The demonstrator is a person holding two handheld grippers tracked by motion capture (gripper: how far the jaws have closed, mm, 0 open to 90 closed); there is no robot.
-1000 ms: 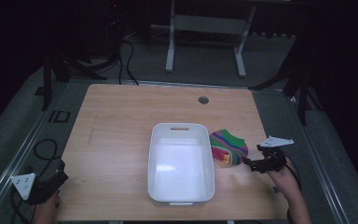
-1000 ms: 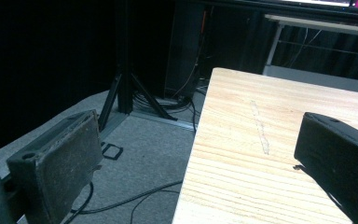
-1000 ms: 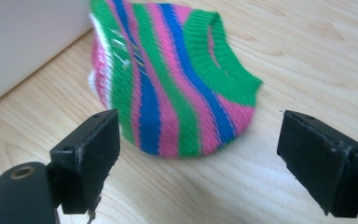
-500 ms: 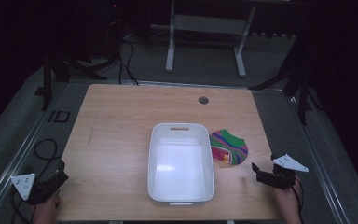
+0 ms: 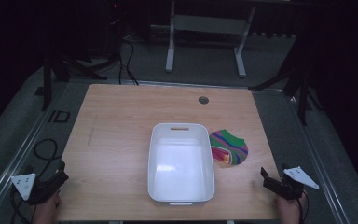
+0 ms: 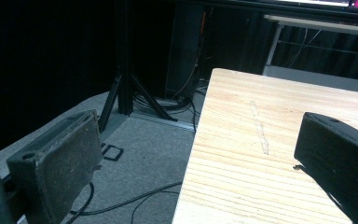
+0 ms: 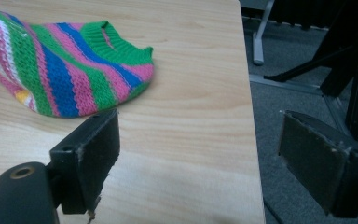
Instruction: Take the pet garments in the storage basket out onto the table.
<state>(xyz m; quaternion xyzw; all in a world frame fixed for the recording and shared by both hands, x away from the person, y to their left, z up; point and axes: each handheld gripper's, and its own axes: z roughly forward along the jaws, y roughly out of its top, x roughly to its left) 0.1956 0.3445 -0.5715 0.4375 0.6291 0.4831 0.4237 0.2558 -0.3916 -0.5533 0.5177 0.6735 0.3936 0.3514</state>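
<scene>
Since no gripper has hold of anything, the work reads as not yet begun on the cloth.

Knitted piece: a striped knitted piece in green, pink, blue and white [image 5: 229, 147] lies flat on the pale wooden surface [image 5: 116, 135], right of centre in the high view; in the right gripper view it sits at the upper left of the frame [image 7: 65, 70].

Relation to tub: the knit lies just beside the right wall of the white rectangular plastic tub [image 5: 182, 198]; whether the two touch I cannot tell. The tub looks empty.

Right gripper: the right gripper [image 5: 279, 181] is at the lower right of the high view, near the corner of the surface, well apart from the knit. In its own view [image 7: 200, 158] the jaws stand wide apart with nothing between them, one over the wood, the other out past the edge of the surface.

Left gripper: the left gripper [image 5: 51, 179] is at the lower left of the high view, at the edge of the surface. In its own view [image 6: 200, 158] the jaws are spread wide and empty, straddling that edge, grey floor below.

Step in hand: by my reading, both grippers wait at the near corners, and the knit is the likely thing to be moved into the tub.

Next move calls for: the right gripper to travel forward and inward to the knit, come down over a raised fold or the green ribbed edge, and close enough to pinch soft fabric without sliding it along the wood.
</scene>
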